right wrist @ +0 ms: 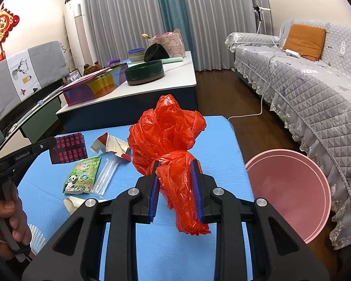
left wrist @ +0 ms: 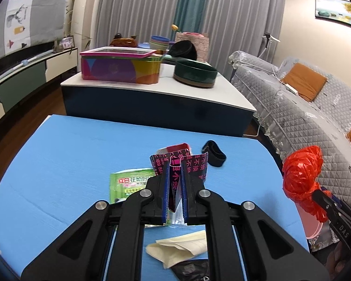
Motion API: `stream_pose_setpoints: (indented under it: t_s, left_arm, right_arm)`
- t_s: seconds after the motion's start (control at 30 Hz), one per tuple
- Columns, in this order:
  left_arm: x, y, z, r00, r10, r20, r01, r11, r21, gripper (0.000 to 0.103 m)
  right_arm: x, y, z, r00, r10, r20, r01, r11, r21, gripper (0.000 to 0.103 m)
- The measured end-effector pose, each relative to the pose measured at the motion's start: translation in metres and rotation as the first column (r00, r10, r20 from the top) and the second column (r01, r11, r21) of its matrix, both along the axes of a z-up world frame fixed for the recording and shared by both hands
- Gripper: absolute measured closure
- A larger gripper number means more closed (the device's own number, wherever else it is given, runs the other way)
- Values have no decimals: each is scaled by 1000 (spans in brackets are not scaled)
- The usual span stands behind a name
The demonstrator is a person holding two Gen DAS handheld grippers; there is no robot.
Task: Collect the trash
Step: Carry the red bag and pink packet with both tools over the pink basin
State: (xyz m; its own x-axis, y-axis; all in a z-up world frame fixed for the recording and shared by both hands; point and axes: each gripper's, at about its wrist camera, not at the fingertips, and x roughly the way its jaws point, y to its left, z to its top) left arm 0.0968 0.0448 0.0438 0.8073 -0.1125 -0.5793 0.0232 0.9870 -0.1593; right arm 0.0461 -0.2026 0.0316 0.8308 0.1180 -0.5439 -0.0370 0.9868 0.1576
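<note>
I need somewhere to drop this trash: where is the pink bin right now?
In the right wrist view the pink bin sits low on the right, off the blue table, between that table's right edge and the grey quilted sofa.

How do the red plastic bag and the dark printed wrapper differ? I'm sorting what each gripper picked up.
The red plastic bag is crumpled, bulky and plain; the dark printed wrapper is flat, folded, and covered in pink characters. The bag sits in the right gripper, whose jaws stand apart around it; the wrapper sits in the left gripper, whose jaws are nearly shut. Both are gripped above the blue table.
</note>
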Motion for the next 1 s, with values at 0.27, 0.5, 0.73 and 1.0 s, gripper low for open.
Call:
stream_pose_setpoints:
  t_s: [0.27,0.5,0.73,1.0]
  left_arm:
    - [-4,-27,2,998,-54,13,54,998,16,94]
    - [-5,-52,2,994,-103,22,103,994,29,94]
    - [-5,-78,2,988,-152,30,150,988,39,94]
    - [-9,-110,1,978,-209,26,208,977,40,94]
  right_arm:
    - [-9,-21,1,999,-44,10,44,999,0,77]
    - [-14,-37,3,997,-75,18,75,997,0,77]
    - [-19,-54,6,994,-102,27,102,995,3,77]
    - [-25,-80,10,988,-154,32,154,988,18,77]
